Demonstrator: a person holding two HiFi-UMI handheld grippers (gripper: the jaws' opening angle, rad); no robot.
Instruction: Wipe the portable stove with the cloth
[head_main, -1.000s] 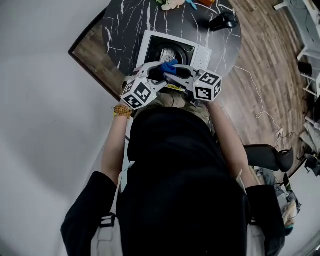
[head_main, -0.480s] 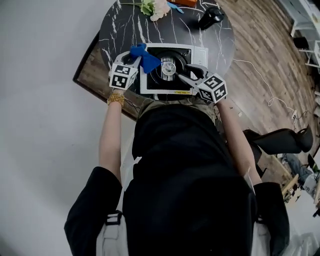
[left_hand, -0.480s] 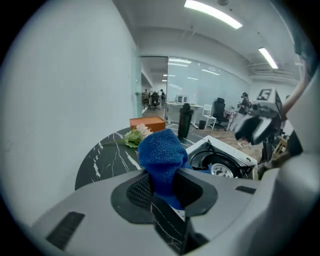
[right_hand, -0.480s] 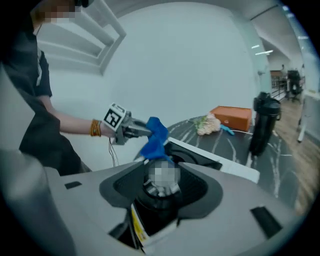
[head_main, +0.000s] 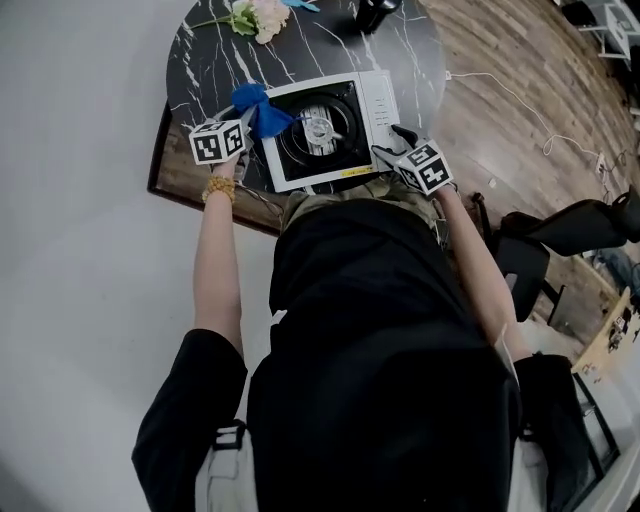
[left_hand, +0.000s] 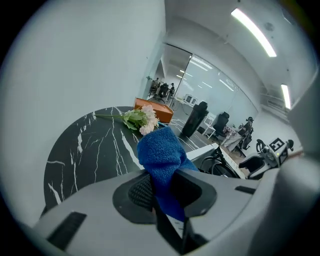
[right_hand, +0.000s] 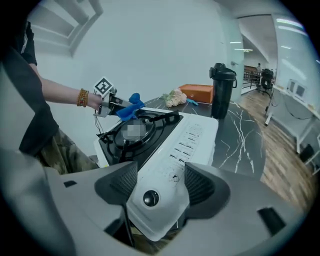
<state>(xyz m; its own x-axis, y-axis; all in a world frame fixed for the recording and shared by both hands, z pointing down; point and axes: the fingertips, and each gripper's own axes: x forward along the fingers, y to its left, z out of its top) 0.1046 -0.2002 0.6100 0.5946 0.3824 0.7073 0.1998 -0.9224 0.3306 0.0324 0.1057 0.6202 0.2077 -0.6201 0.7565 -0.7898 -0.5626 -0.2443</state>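
We hold the blue cloth (left_hand: 162, 155) pinched in the left gripper (left_hand: 167, 187), whose jaws have just been closing on it; the cloth sticks out beyond the pads. In the head view it sits at the ten o'clock corner of the portable stove (head_main: 375, 100), beside the burner. Our right gripper (right_hand: 160, 182) stands wide open, its jaws having just been opening. It straddles the stove's white corner at five o'clock, where the knob (right_hand: 151, 198) is; we cannot tell whether the pads touch it. The stove rests on the round black marbled surface (head_main: 200, 60), with flowers (head_main: 255, 17) at its eleven o'clock.
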